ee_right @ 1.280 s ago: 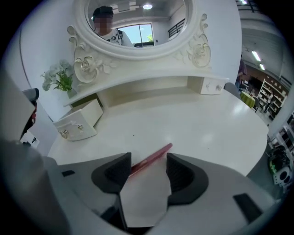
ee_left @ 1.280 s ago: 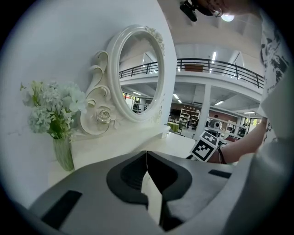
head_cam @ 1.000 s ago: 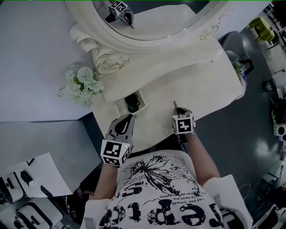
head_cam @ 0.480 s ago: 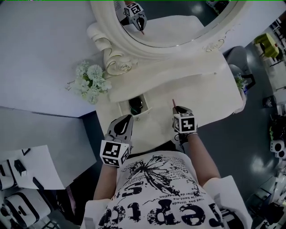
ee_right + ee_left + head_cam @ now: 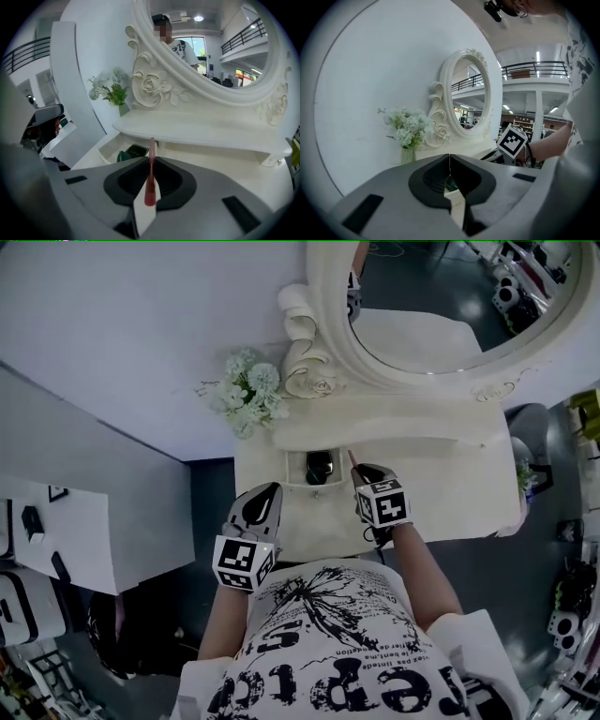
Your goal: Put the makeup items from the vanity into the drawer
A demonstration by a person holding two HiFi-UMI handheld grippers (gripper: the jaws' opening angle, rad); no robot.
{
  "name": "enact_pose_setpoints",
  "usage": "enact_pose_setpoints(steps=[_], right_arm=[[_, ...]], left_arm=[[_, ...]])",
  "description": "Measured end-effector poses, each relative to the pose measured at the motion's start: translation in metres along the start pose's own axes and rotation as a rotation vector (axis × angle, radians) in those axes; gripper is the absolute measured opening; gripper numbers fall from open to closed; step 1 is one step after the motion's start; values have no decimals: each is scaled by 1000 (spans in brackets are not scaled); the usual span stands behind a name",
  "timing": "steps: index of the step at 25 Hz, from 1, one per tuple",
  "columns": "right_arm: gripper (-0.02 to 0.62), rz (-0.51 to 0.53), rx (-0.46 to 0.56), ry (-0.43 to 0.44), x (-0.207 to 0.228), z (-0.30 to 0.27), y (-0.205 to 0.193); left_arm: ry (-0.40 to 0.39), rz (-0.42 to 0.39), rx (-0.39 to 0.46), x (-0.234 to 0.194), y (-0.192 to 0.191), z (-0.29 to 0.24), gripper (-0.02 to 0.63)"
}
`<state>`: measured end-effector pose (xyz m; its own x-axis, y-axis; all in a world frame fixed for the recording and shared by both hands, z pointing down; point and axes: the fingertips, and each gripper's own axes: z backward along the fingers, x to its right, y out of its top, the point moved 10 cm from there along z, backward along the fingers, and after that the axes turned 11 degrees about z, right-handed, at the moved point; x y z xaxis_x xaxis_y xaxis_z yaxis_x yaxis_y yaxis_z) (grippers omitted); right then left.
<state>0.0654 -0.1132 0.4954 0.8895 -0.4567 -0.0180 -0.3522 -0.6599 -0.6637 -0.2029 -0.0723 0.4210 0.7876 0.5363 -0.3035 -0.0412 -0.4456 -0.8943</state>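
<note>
**Ana:** What are the right tongs (image 5: 150, 158) holding?

**Ben:** They are pinching a thin pink makeup pencil (image 5: 151, 146). Its tip is sticking out past the tongs and pointing at the open drawer (image 5: 110, 150) near the left edge of the desk (image 5: 450, 493).

**Ana:** Is anything lying in the drawer?

**Ben:** Yes, a dark green thing (image 5: 133, 151) is sitting in there. I am not able to tell what it is.

**Ana:** And the left tongs (image 5: 450, 161)?

**Ben:** They are pressed together with nothing in them. They are hanging over the front left corner of the desk, just beside the drawer.

**Ana:** So how should the pencil be going in?

**Ben:** I am thinking slow and low. The pencil is thin, and the tongs are gripping only a small bit of it. It may be slipping or swinging if the hand is rushing.

**Ana:** Why low?

**Ben:** A round pencil falling from high up may be bouncing out or rolling off the desk. Laying it flat in the free part of the drawer, beside the green thing, is looking best. After that, spreading the tongs just a little is enough.

**Ana:** Anything to be watching?

**Ben:** The shelf (image 5: 394, 427) under the mirror (image 5: 450, 306) is hanging over the back of the drawer. Coming in from the front is keeping the tongs from bumping it.
</note>
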Motion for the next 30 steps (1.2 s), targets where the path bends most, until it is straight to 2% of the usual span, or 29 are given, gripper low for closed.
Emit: enact_pose_setpoints(steps=[7,11,14,18,20,30], right_arm=[[57,203,44,195,-40,-27,42],[57,296,28,248,-58,-42,53],[57,349,12,252,-67,-52,56],[69,357,17,228,-72,-57,58],[123,343,31,226,-72,-57,59],[127,275,93,202,-63,-38,59]], left_arm=[[152,66,71,-12,-5,35,20],[226,92,93,-17,-10,52,20],[266,110,100,-20,-15,61,20],[297,122,99,-21,-21,69,20],[304,122,101,-22,-21,71,20],[259,98,92,-19,-15,63,20]])
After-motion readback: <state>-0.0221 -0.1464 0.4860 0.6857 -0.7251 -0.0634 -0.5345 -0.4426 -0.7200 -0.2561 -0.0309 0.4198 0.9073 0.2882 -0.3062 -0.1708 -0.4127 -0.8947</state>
